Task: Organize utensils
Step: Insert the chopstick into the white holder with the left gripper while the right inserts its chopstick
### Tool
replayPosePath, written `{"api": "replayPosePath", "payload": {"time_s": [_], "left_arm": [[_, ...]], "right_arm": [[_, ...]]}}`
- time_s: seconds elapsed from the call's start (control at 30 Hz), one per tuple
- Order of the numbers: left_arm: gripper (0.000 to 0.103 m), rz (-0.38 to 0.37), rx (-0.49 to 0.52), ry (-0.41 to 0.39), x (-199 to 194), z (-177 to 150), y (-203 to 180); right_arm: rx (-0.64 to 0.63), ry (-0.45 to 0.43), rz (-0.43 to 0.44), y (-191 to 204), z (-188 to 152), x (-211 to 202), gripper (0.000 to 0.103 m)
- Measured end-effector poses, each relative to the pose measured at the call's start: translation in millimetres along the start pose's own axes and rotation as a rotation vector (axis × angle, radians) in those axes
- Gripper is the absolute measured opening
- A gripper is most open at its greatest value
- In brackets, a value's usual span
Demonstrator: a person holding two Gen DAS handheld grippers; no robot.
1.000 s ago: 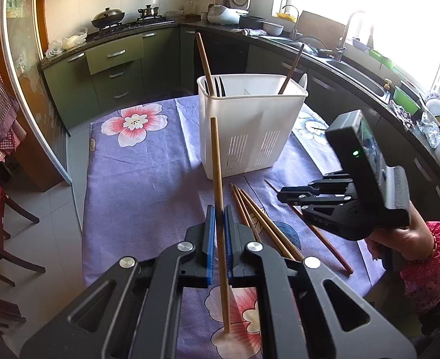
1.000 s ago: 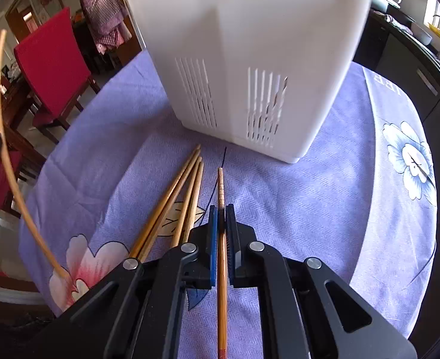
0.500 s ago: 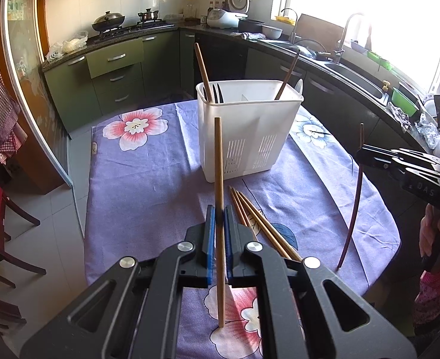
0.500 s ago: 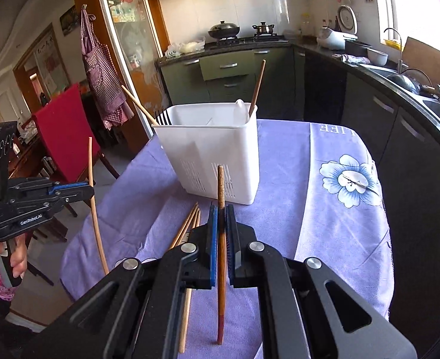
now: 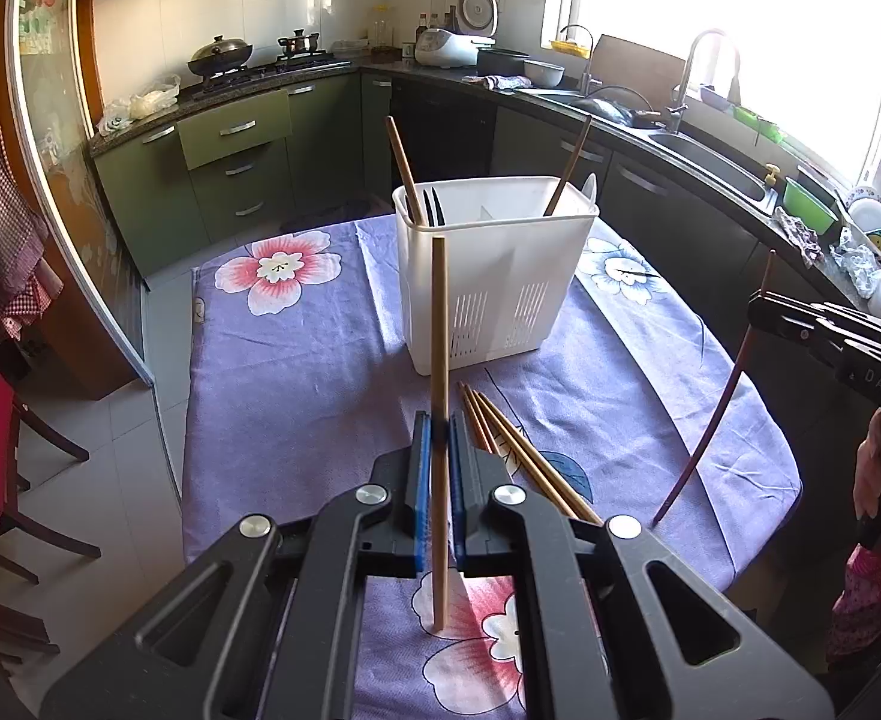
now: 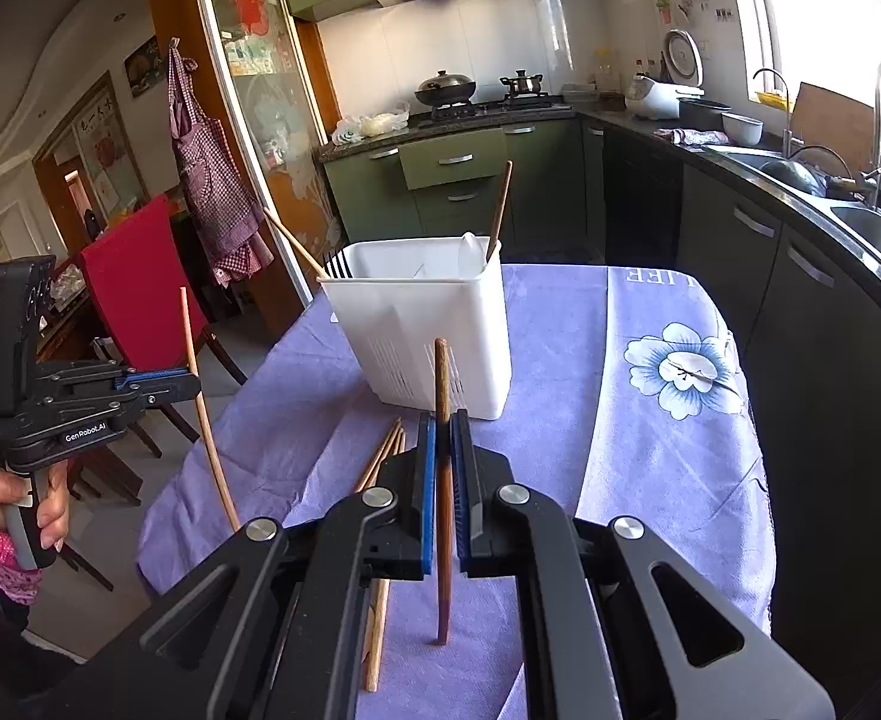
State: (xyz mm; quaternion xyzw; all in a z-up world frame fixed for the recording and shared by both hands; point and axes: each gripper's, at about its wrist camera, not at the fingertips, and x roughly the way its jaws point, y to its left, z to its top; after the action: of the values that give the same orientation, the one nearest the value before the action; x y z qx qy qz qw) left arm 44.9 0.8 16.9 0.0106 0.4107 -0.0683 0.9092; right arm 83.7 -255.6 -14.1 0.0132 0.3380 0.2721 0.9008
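A white slotted utensil holder (image 5: 494, 276) (image 6: 422, 330) stands on the purple flowered tablecloth with two chopsticks, forks and a white spoon in it. My left gripper (image 5: 437, 438) is shut on a light wooden chopstick (image 5: 438, 324), held upright above the cloth, short of the holder. My right gripper (image 6: 443, 438) is shut on a darker brown chopstick (image 6: 441, 378), also upright and clear of the table. From the left wrist view the right gripper (image 5: 761, 303) sits at the right edge. From the right wrist view the left gripper (image 6: 191, 384) is at the left. Several loose chopsticks (image 5: 518, 450) (image 6: 380, 456) lie in front of the holder.
The table (image 5: 296, 396) has a red chair (image 6: 140, 288) on one side and dark green kitchen cabinets (image 5: 230, 168) beyond. A counter with a sink (image 5: 704, 156) runs along the window side. A person's hand (image 6: 44, 504) holds the left gripper's handle.
My right gripper has lifted its dark chopstick off the table and pulled back from the holder, which now looks farther off. The left gripper with its chopstick has hardly moved.
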Motion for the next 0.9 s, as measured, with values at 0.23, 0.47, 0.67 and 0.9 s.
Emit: {"api": "replayPosePath", "payload": {"time_s": [0.23, 0.47, 0.67, 0.9], "left_arm": [[0.006, -0.004, -0.002, -0.005, -3, 2, 0], [0.006, -0.012, -0.003, -0.016, -8, 5, 1], [0.006, -0.024, -0.01, -0.027, -15, 12, 1], [0.006, -0.038, -0.002, -0.039, -24, 21, -3]], "right_arm": [[-0.005, -0.004, 0.005, 3, 1, 0, 0.006], [-0.01, -0.021, 0.007, 5, 5, -6, 0.006], [-0.02, -0.042, 0.008, 7, 10, -11, 0.006], [-0.041, -0.057, 0.017, 11, 20, -16, 0.006]]}}
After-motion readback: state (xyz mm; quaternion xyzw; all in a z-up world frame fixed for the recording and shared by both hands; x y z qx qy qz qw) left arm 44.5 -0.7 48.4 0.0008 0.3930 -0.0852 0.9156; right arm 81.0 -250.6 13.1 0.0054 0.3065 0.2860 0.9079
